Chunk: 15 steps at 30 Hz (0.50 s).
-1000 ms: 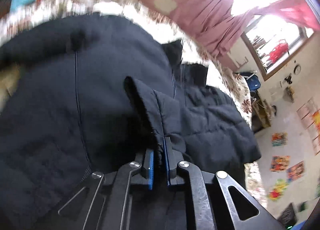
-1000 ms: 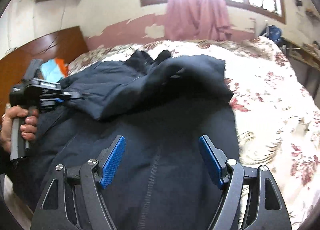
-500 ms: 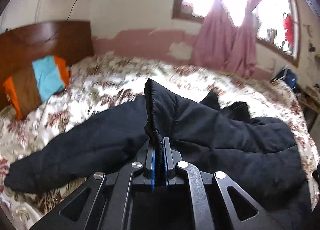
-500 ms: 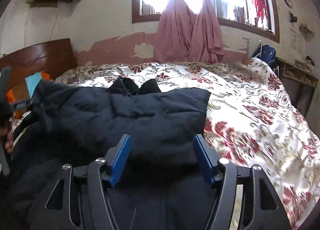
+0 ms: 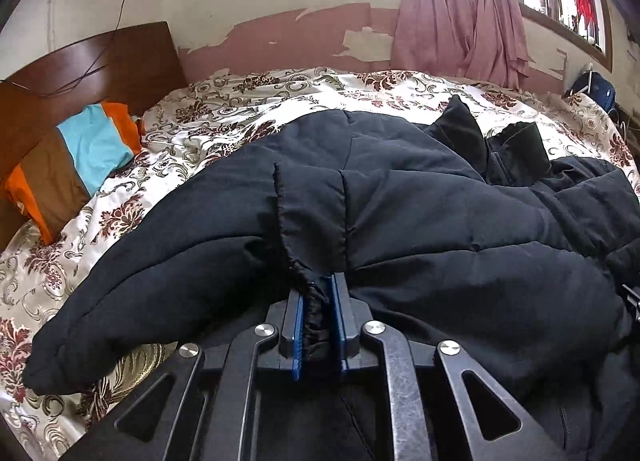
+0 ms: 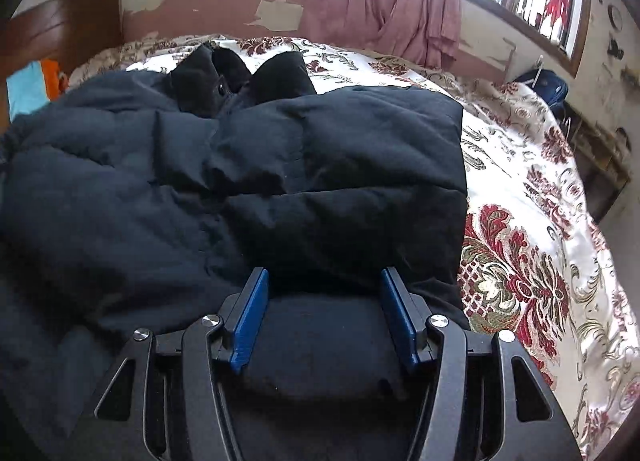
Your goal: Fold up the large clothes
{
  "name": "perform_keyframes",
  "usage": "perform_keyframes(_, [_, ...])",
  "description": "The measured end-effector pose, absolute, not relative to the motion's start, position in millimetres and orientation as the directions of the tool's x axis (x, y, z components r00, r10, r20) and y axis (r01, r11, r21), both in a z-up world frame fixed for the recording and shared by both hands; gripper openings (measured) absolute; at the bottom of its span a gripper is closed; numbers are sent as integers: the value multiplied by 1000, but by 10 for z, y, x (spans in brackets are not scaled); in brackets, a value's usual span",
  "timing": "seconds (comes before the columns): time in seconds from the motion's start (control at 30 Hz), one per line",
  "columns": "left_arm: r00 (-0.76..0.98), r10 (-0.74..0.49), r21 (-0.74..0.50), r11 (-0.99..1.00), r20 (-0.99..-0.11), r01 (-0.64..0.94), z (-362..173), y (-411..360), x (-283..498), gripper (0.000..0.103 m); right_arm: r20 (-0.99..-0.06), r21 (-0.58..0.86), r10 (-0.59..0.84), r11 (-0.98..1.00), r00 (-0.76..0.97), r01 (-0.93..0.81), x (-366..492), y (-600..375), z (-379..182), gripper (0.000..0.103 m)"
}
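- The black padded jacket lies spread on the bed, over a floral bedspread, collar toward the far wall with the pink curtains and hem toward the person.
- The left gripper has its fingers clenched on the gathered cuff of a sleeve. That sleeve is doubled over on top of the jacket body, running away from the fingers toward the collar.
- The right gripper has its fingers spread wide and grasps nothing. Between and just ahead of them sits a folded-over slab of jacket; the right sleeve appears already laid across the chest, though the dark fabric makes the layers hard to separate.
- The relation that counts: the jacket's long axis runs from the grippers straight away toward the collar, and both grippers sit at the hem end. The left one is the only one attached to cloth, so it is the one placed to act.
- My reading is that the side fold is partly done: the cuff likely needs to be laid flat on the body and released before the hem can be brought up toward the collar.
- Risk: the padding is bulky and springy, so a released sleeve may slide off the left edge toward the orange, brown and blue pillow side.
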<state>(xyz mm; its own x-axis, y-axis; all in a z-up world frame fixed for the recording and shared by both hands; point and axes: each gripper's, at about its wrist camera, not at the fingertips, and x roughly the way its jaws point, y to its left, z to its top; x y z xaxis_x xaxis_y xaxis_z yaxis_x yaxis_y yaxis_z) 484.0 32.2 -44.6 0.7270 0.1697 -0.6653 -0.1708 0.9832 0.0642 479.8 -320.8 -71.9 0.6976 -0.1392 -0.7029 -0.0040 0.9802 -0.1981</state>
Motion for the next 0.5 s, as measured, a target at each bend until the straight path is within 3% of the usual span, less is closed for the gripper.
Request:
perform_keyframes(0.1, [756,96,-42,986,-648,-161,-393,465,4738,24,-694,-200,-142,980,706,1,4788,-3173,-713,53])
perform_keyframes(0.17, [766,63,-116,977,-639,-177,-380,626,4646,58,-689,-192,-132,981,713,-4,4785,-3167,-698,58])
perform_keyframes(0.2, [778,28,-170,970,-628,-172,-371,721,4577,63,-688,-188,-125,982,715,-10,4793,-3180,-696,59])
perform_keyframes(0.3, [808,-81,-318,938,-583,-135,-348,960,4373,71,-686,-205,-130,979,716,-19,4763,-3166,-701,65])
perform_keyframes(0.37, [817,-107,-387,910,-566,-148,-325,1143,4195,86,-686,-233,-149,972,712,-21,4761,-3119,-692,67])
perform_keyframes(0.5, [860,-94,-501,842,-502,-201,-321,1594,3810,91,-673,-213,-144,977,726,-3,4579,-3063,-451,80])
